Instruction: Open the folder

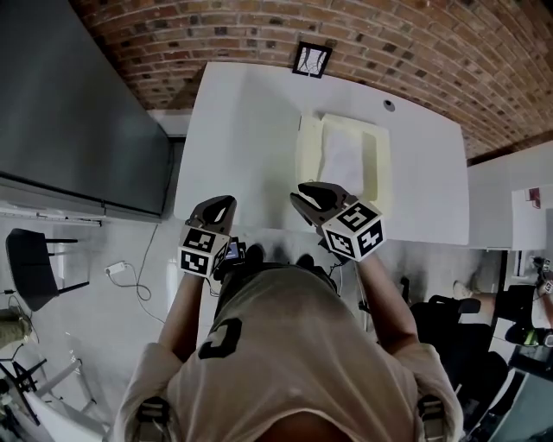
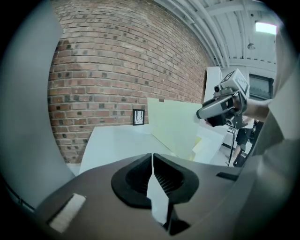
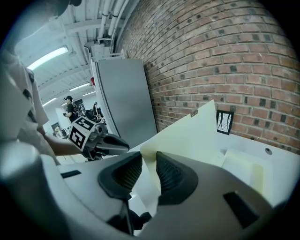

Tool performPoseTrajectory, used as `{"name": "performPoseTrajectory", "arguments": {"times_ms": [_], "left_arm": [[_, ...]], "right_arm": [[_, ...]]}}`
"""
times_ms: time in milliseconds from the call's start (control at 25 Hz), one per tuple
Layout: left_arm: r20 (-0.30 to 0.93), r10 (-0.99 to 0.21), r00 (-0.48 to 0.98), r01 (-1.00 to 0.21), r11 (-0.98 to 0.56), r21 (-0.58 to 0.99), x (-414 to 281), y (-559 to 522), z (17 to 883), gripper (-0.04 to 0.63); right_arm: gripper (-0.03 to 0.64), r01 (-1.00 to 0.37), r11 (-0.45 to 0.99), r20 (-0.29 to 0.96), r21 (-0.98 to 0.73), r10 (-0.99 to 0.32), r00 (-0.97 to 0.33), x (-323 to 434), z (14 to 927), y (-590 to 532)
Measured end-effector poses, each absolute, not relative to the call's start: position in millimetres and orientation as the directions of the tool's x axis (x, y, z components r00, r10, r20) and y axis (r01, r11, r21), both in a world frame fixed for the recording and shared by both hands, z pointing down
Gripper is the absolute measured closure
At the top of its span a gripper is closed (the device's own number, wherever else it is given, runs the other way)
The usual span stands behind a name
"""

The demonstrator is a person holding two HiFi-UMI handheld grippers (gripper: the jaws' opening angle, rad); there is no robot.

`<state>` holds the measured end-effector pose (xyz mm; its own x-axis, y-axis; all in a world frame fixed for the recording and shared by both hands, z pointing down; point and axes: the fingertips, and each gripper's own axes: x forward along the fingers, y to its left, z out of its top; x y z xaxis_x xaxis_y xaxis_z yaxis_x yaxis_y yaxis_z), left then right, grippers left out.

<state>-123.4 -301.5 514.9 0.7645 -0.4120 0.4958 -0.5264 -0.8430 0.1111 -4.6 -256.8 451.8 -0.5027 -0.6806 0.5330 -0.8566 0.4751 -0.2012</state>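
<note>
The white table [image 1: 246, 129] sets its far edge against the red brick wall [image 1: 259, 26], and open white surface spreads across its left half. The pale yellow card folder [image 1: 350, 160] lies on the right half, reaching from mid-table toward the near edge. Its left cover is lifted and stands tilted.

The right gripper [image 1: 313, 197] is at the folder's near left corner. Its jaws are slightly apart with the cover's edge between them, not squeezed. The left gripper [image 1: 218, 207] hangs over the near edge, well left of the folder, jaws together on nothing.

A small black-framed picture [image 1: 311, 59] stands at the far edge behind the folder. A dark grey panel [image 1: 69, 112] rises beyond the left edge.
</note>
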Motion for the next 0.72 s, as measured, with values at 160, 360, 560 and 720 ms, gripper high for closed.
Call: {"name": "performPoseTrajectory", "arguments": {"times_ms": [160,360,560,720], "left_arm": [[0.493,-0.402,0.771,-0.517,-0.848,0.117,-132.1,-307.5,517.3,0.584],[0.496,-0.400,0.771,-0.522,-0.843,0.132,-137.5,-308.9,521.1,0.584],[0.505,-0.421,0.753,-0.551,-0.823,0.135,-137.8,-314.0,524.8,0.584],[0.528,-0.446,0.723,-0.590,-0.796,0.136,-137.6,-318.8,528.4,0.584]], "right_arm": [[0.552,-0.860,0.465,0.531,-0.209,-0.685,-0.499,-11.2,454.3,-259.6],[0.540,-0.847,0.487,0.538,-0.214,-0.665,-0.518,-18.6,456.5,-260.3],[0.530,-0.798,0.549,0.534,-0.249,-0.609,-0.586,-25.5,460.9,-263.9],[0.494,-0.728,0.615,0.521,-0.303,-0.533,-0.667,-32.4,467.3,-264.5]]}}
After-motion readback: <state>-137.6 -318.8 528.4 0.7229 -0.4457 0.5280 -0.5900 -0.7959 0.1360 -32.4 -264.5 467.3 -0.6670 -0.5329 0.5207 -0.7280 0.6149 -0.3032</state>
